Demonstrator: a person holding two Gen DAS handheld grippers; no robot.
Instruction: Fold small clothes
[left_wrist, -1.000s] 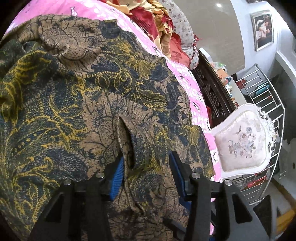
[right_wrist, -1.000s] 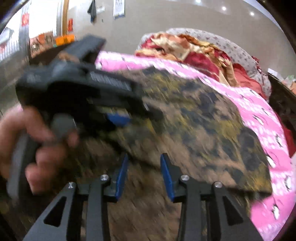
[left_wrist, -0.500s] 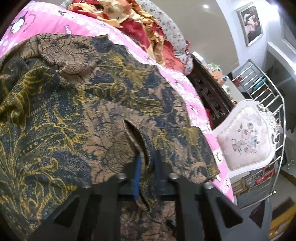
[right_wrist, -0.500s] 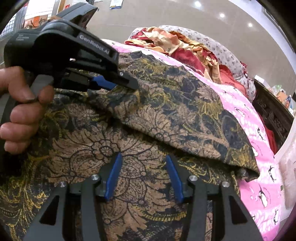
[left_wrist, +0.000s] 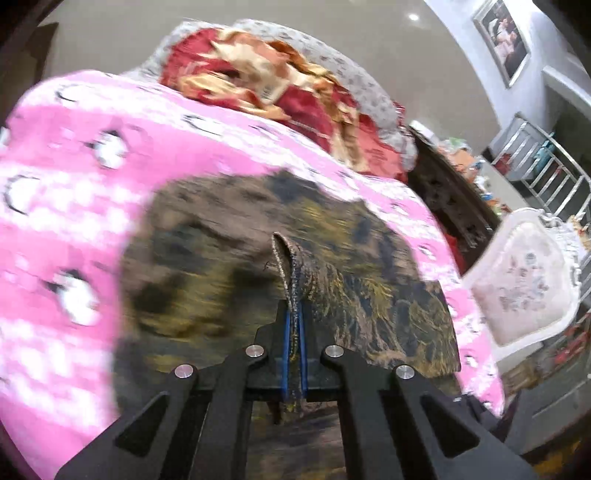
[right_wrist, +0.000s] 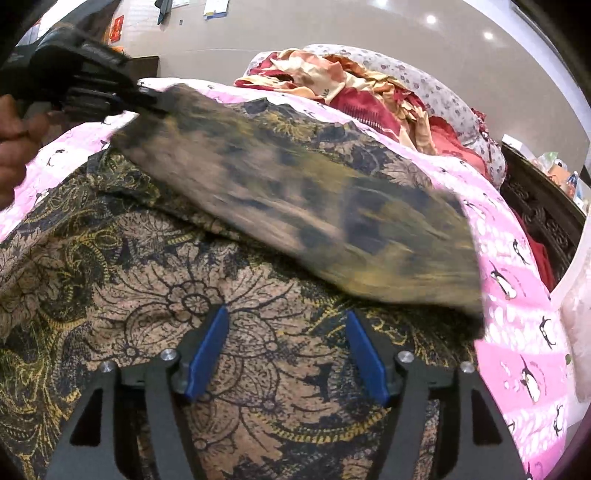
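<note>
Left claw (left_wrist: 293, 332) pinching batik garment (right_wrist: 258, 350), pink penguin bedspread (left_wrist: 66, 229), framed picture (left_wrist: 504, 37)

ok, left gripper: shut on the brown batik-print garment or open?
Shut: left gripper pinches a fabric ridge of the brown batik-print garment between its blue pads.

No readable text, papers on far wall (right_wrist: 216, 7) too small and blurred
</note>
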